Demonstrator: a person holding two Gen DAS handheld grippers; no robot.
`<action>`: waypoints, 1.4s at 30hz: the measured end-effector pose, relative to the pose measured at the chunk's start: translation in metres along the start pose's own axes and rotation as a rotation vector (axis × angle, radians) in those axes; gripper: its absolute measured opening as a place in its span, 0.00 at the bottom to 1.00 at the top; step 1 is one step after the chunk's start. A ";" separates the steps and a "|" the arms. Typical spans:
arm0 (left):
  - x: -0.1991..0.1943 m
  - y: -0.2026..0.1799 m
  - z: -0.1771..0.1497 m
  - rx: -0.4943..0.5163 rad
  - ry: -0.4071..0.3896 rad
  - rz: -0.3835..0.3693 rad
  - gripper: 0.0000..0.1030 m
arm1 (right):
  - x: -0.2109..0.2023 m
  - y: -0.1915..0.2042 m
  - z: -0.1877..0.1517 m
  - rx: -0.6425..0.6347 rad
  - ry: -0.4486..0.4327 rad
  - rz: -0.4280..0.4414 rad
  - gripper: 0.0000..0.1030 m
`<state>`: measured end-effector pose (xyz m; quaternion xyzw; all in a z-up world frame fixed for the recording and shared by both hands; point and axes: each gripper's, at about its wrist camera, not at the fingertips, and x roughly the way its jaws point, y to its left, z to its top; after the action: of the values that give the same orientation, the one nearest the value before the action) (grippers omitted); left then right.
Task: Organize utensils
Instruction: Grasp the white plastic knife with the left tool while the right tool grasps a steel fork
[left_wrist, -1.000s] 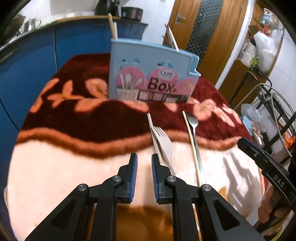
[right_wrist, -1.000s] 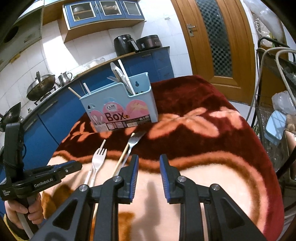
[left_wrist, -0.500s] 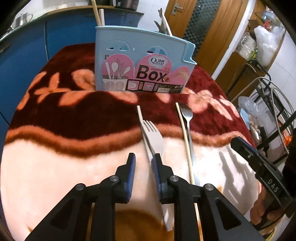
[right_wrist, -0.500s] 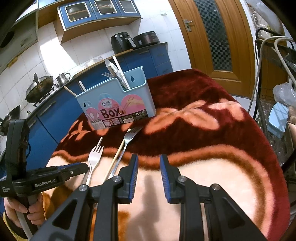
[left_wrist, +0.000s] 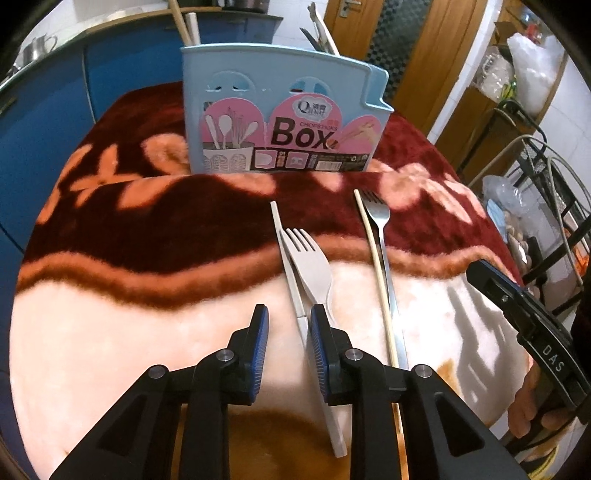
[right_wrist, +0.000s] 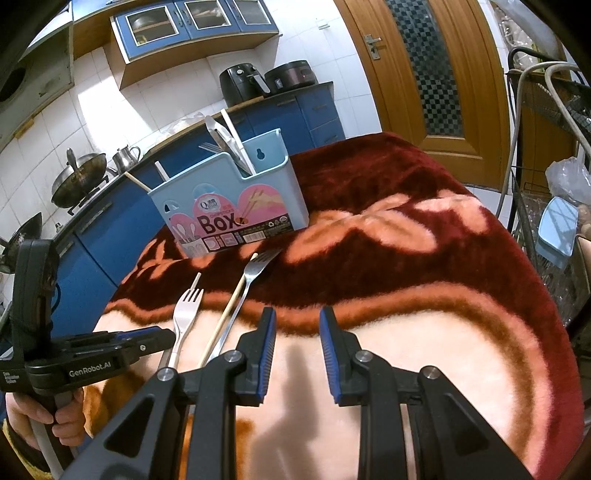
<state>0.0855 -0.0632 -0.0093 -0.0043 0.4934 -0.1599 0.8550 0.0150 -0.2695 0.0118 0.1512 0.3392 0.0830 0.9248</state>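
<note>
A red-and-cream floral blanket (left_wrist: 155, 236) covers the tabletop below a blue utensil box (left_wrist: 280, 110). The left tongs (left_wrist: 286, 325), just been opening, stand open and empty beside the white fork (left_wrist: 310, 266) and white chopstick (left_wrist: 290, 266). Farther right lie a wooden chopstick (left_wrist: 375, 258) and steel fork (left_wrist: 380, 229). The right tongs (right_wrist: 297, 332) hover parted, empty.

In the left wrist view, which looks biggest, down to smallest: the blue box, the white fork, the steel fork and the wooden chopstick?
1. Blue box, clearly largest.
2. White fork.
3. Steel fork and wooden chopstick: too alike in length to rank, though the fork is broader.
The white fork lies nearer the camera, so its place is unsure.
</note>
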 end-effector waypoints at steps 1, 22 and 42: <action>0.002 -0.001 0.001 0.006 0.008 0.001 0.24 | 0.000 0.000 0.000 0.002 0.000 0.001 0.26; -0.003 0.047 0.019 -0.135 -0.134 -0.112 0.04 | 0.026 0.015 0.016 -0.035 0.073 0.005 0.26; -0.024 0.071 0.018 -0.183 -0.253 -0.131 0.04 | 0.086 0.027 0.044 0.021 0.243 0.069 0.26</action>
<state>0.1087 0.0086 0.0083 -0.1342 0.3930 -0.1677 0.8941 0.1075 -0.2319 0.0008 0.1611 0.4444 0.1291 0.8717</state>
